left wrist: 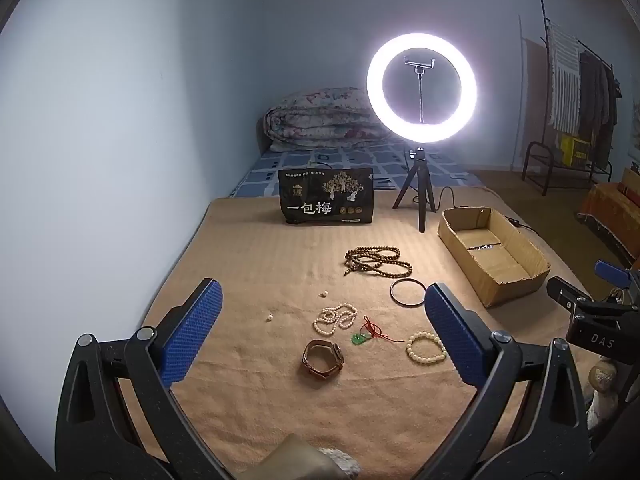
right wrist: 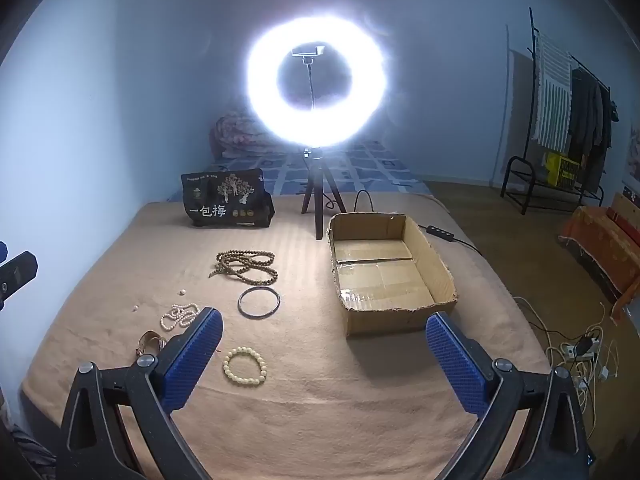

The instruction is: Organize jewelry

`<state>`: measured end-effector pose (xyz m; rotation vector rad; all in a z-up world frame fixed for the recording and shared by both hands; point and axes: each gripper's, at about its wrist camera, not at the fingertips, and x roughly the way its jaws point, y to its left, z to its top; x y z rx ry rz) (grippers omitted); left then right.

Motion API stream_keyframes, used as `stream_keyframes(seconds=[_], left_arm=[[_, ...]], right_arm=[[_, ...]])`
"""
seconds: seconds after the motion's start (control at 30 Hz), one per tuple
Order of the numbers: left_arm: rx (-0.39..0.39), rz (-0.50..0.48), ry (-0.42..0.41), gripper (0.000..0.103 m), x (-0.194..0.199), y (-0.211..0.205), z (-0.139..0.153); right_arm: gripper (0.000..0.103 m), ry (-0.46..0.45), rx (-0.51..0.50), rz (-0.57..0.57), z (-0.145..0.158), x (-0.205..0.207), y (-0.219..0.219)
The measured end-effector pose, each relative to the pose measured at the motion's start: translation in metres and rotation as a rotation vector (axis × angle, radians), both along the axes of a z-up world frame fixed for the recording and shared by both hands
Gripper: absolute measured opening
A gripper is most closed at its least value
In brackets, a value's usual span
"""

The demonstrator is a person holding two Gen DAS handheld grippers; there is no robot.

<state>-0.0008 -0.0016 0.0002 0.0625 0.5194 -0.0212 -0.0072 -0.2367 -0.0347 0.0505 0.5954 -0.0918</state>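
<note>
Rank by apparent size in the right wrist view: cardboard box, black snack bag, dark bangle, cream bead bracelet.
1. cardboard box
2. black snack bag
3. dark bangle and cream bead bracelet: alike; the bracelet lies nearer the camera, so unranked.

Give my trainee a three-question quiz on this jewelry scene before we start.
1. True or false: the cardboard box already holds jewelry.
2. Which piece lies nearest the box: A) watch, B) dark bangle, C) pearl necklace?
3. Fill in: the fingers of the left gripper and right gripper are both ____ and hold nothing.

Key: 1 false, the box is empty; 2 B; 3 open.
</note>
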Motion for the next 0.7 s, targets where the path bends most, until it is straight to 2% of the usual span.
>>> stream_keyframes(seconds=[0.03,0.7], left_arm=[[-0.002,0.000,-0.002,0.103,0.001,0.002,-0.001],[-0.013,0.001,-0.004,0.103,0.004,0.000,0.011]], right_arm=[[0.103,-0.013,-0.030,-0.003,0.000,0.000,0.001],[0.103,-0.002,-0.012,0.002,0.000,-0.001,0.001]])
